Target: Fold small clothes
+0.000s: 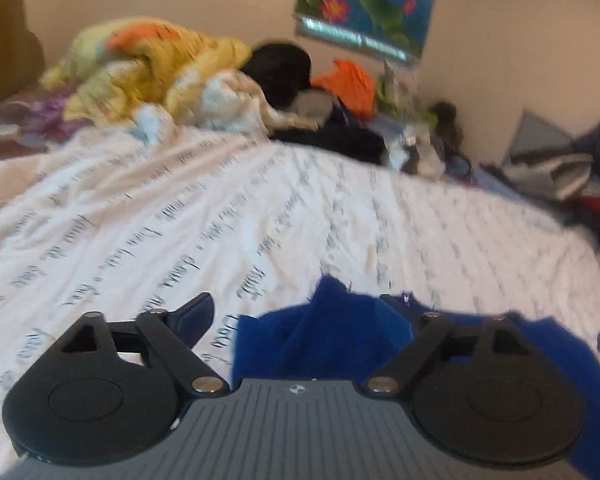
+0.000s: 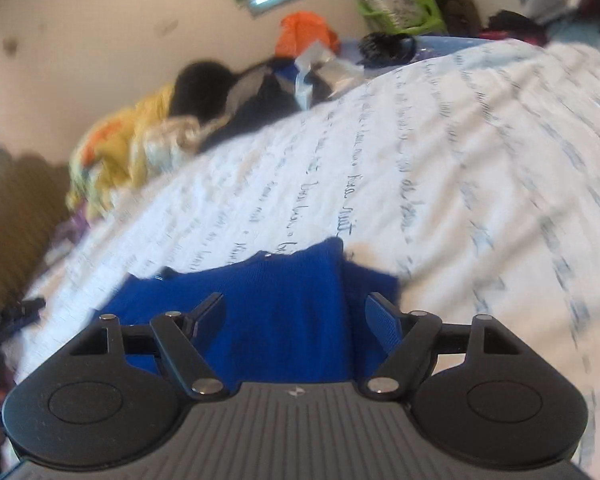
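A royal-blue small garment (image 1: 332, 336) lies rumpled on the white bedsheet (image 1: 180, 208) printed with script, right under my left gripper (image 1: 300, 314). That gripper is open, its two fingertips (image 1: 198, 312) wide apart above the cloth and nothing pinched between them. In the right wrist view the same blue garment (image 2: 276, 312) shows a folded edge running down its right side. My right gripper (image 2: 296, 316) hovers over it, open, with blue-padded fingertips (image 2: 382, 320) either side of the cloth and not pressing on it. Both views are motion-blurred.
A heap of laundry sits at the far side of the bed: a yellow-and-orange blanket (image 1: 148, 64), a black garment (image 1: 280, 64), an orange item (image 1: 348, 80). A flower poster (image 1: 364, 4) hangs on the wall. More clothes (image 1: 564, 164) pile up at the right.
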`<state>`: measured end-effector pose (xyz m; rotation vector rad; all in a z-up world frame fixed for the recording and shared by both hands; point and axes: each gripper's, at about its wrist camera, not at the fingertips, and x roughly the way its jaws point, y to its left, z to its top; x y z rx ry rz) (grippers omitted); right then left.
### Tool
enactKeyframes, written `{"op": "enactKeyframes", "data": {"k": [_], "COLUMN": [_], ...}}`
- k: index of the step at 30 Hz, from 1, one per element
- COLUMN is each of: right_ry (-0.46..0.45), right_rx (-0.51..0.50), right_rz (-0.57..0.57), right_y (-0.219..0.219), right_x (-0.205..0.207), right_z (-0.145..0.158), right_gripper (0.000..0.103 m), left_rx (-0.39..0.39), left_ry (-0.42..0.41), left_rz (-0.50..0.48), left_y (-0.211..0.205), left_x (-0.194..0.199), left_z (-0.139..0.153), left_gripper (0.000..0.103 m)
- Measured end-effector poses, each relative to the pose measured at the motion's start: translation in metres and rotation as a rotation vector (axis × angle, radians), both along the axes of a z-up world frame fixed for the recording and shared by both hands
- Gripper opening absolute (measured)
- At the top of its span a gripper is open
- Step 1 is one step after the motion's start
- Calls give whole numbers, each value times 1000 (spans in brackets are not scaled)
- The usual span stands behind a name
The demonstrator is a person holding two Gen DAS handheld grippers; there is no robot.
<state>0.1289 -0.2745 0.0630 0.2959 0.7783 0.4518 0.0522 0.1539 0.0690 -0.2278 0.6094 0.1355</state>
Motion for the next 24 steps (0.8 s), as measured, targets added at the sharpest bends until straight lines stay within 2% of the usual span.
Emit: {"op": "enactKeyframes", "data": {"k": [1, 3, 4, 5, 6, 7, 8, 10, 11, 13, 15, 17, 18, 20, 21, 22, 24], "right_ry": [8, 1, 9, 21, 14, -10, -15, -92, -111, -54, -59, -8, -1, -101, -152, -188, -192], "right_rx": [-60, -166, -201, -210, -201, -209, -199, -153, -129, -140, -112, -68, -63, -53, -40, -18, -23], "right_rz": [2, 8, 2, 3, 19, 37, 43, 25, 5, -6, -19, -70, -91, -140, -154, -142, -71], "right_y": [12, 31, 37, 41, 44, 47, 47, 38, 31, 29, 28, 22, 20, 17, 18, 24, 46], "right_x": [17, 41, 50, 55, 57, 56, 55, 44, 43, 52, 50, 48, 44, 24, 14, 7, 7], "right_z": [-5, -17, -24, -33, -38, -39, -37, -24, -22, -39, -51, -44, -38, -16, -8, 0, 4], "right_gripper": [76, 75, 74, 66, 30, 11, 11, 10, 10, 10, 12, 23, 33, 41, 52, 68, 76], "left_rx": [4, 45, 80, 146, 166, 147, 148, 188, 212, 212, 201, 256, 295, 325, 321, 316, 297], "left_ry": [53, 152, 172, 140, 125, 117, 88, -13, -6, 74, 64, 49, 23, -66, -95, -99, -45], "left_rz": [-12, -38, -60, -68, -83, -111, -89, -57, -58, -50, -34, -10, -5, -38, -66, -99, -170], "left_y": [-4, -13, -18, -24, -28, -28, -28, -28, -29, -29, -28, -31, -36, -50, -59, -71, -91], "left_x": [23, 63, 75, 79, 83, 84, 81, 68, 69, 76, 76, 65, 56, 37, 33, 35, 47], "left_z": [-11, -35, -44, -49, -50, -48, -42, -34, -40, -59, -49, -39, -33, -18, -15, -14, -23], "left_gripper": [59, 56, 59, 58, 45, 12, 12, 12, 12, 13, 20, 28, 35, 76, 84, 90, 89]}}
